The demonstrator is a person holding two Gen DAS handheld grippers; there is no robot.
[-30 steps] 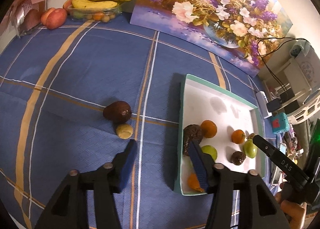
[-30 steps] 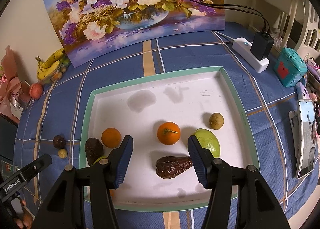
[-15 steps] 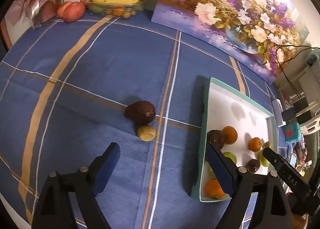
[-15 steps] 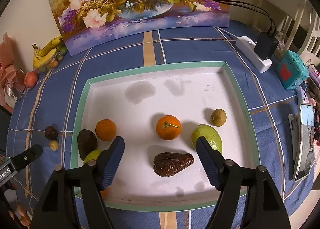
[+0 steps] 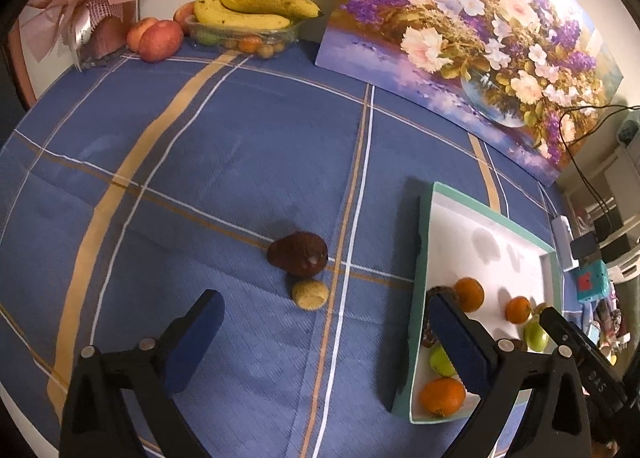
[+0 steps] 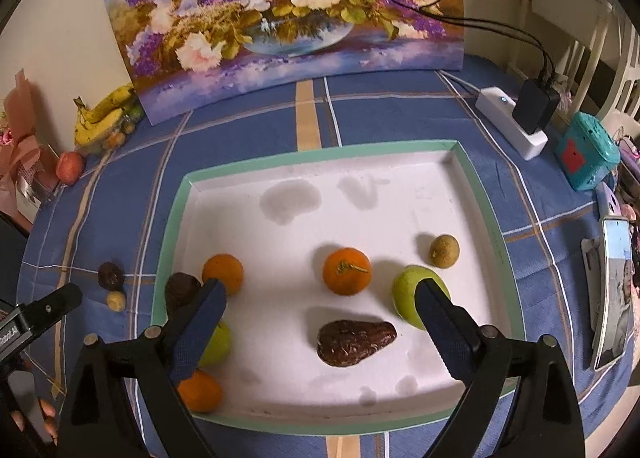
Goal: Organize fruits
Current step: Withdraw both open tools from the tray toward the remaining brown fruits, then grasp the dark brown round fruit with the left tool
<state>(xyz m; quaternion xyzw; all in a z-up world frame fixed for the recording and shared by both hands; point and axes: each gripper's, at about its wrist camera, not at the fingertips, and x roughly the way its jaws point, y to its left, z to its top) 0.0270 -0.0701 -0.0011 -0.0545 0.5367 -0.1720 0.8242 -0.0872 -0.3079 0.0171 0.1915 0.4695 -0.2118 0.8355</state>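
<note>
A dark brown avocado (image 5: 298, 258) and a small tan fruit (image 5: 310, 294) lie on the blue checked cloth, just ahead of my left gripper (image 5: 326, 322). Its jaws are opening wide with nothing between them. The white tray with a green rim (image 6: 486, 213) holds oranges (image 6: 346, 270), green fruit (image 6: 412, 298), a small tan fruit (image 6: 444, 250) and a dark wrinkled avocado (image 6: 355, 342). My right gripper (image 6: 320, 318) hangs over the tray's near side, jaws opening, the wrinkled avocado lying loose on the tray floor between and below the fingers. The tray (image 5: 480, 213) also shows at the right of the left wrist view.
Bananas (image 5: 248, 11) on a clear tub and peaches (image 5: 158, 39) sit at the far edge by a pink bouquet (image 5: 86, 13). A flower painting (image 6: 280, 13) leans behind the tray. A power strip (image 6: 516, 125), teal box (image 6: 586, 151) and phone (image 6: 612, 290) lie to the right.
Both grippers' jaws have spread much wider. The left wrist view has swung left, bringing the avocado and tan fruit on the cloth toward its middle. The right gripper stayed over the tray.
</note>
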